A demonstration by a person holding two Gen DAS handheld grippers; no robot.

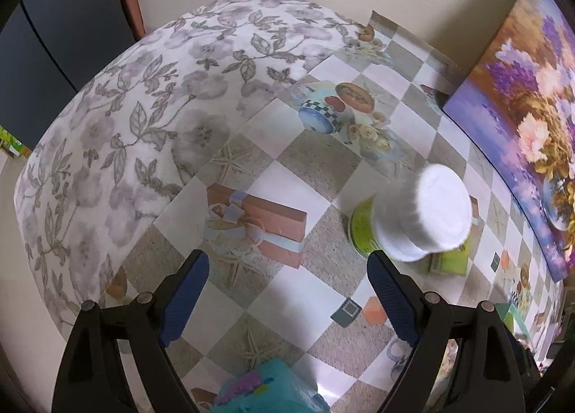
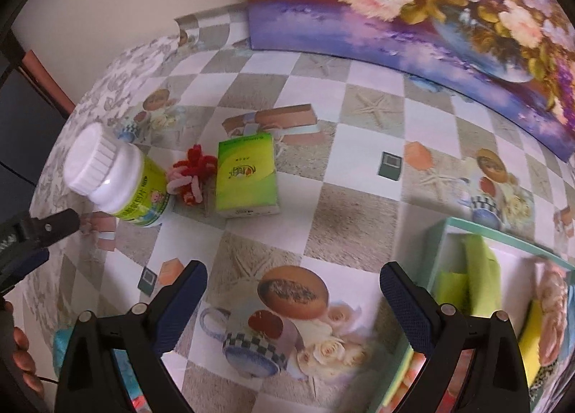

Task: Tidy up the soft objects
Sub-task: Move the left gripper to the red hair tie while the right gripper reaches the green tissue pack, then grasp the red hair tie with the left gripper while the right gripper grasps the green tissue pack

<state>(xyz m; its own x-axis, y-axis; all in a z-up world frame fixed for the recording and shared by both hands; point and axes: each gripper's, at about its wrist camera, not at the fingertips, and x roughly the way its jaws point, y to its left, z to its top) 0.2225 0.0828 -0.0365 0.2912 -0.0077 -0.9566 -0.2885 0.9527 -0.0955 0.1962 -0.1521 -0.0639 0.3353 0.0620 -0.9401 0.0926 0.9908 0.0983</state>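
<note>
A green tissue pack (image 2: 247, 176) lies on the checkered tablecloth (image 2: 341, 176), with a red and pink yarn tuft (image 2: 192, 174) to its left. A mint box (image 2: 478, 233) at the right holds yellow-green cloths (image 2: 481, 280) and sponges. My right gripper (image 2: 293, 291) is open and empty above the cloth, left of the box. My left gripper (image 1: 287, 287) is open and empty over the tablecloth (image 1: 287, 176); its tip shows in the right wrist view (image 2: 54, 226). A teal soft thing (image 1: 269, 391) lies below the left gripper. The tissue pack (image 1: 451, 262) shows partly behind the bottle.
A white-capped green bottle (image 2: 115, 179) stands left of the yarn; it also shows in the left wrist view (image 1: 413, 219). A flower painting (image 2: 431, 10) leans on the wall at the back. A leaf-patterned cloth (image 1: 125, 133) covers the table's left part.
</note>
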